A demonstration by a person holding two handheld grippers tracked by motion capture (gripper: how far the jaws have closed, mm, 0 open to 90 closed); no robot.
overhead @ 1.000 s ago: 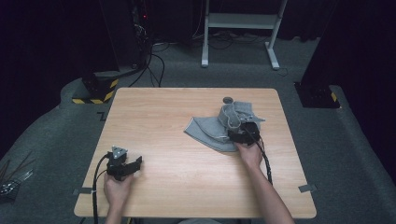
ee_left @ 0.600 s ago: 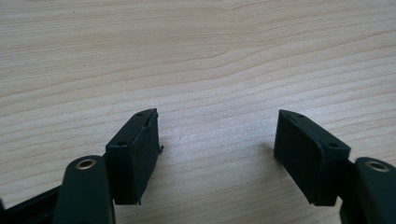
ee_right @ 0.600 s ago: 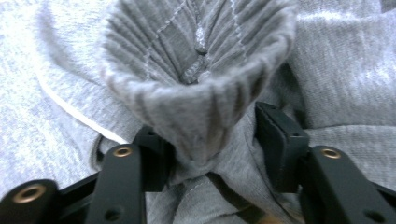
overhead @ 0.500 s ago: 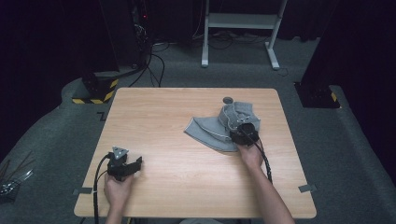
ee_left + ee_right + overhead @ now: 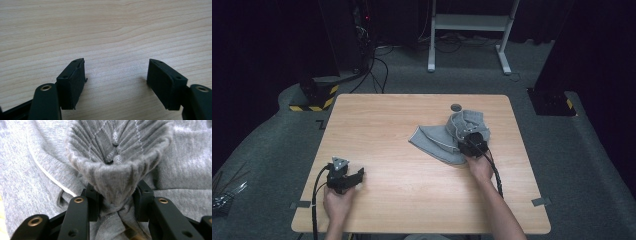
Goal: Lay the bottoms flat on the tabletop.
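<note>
Two grippers are at work on the wooden table (image 5: 412, 200), and only one is busy. The right gripper (image 5: 472, 145) sits at the near edge of the grey garment (image 5: 437, 142), which lies crumpled on the right half of the tabletop, close to a small dark hole (image 5: 456, 107) in the wood. Its jaws have just been closing, and the right gripper view shows why: a bunched, ribbed fold of the garment (image 5: 117, 177) is now pinched between the two black pads, the cloth puckered where they bite. A second ago the same jaws stood wide over the fabric, so the grasp is fresh. To my eye that means the cloth is secured and ready to be lifted, pulled or folded over, though the pinch takes in several layers and could drag more fabric than intended. The left gripper (image 5: 346, 177) rests well apart, near the front left corner, its jaws spread and holding nothing above bare wood (image 5: 112, 37).
</note>
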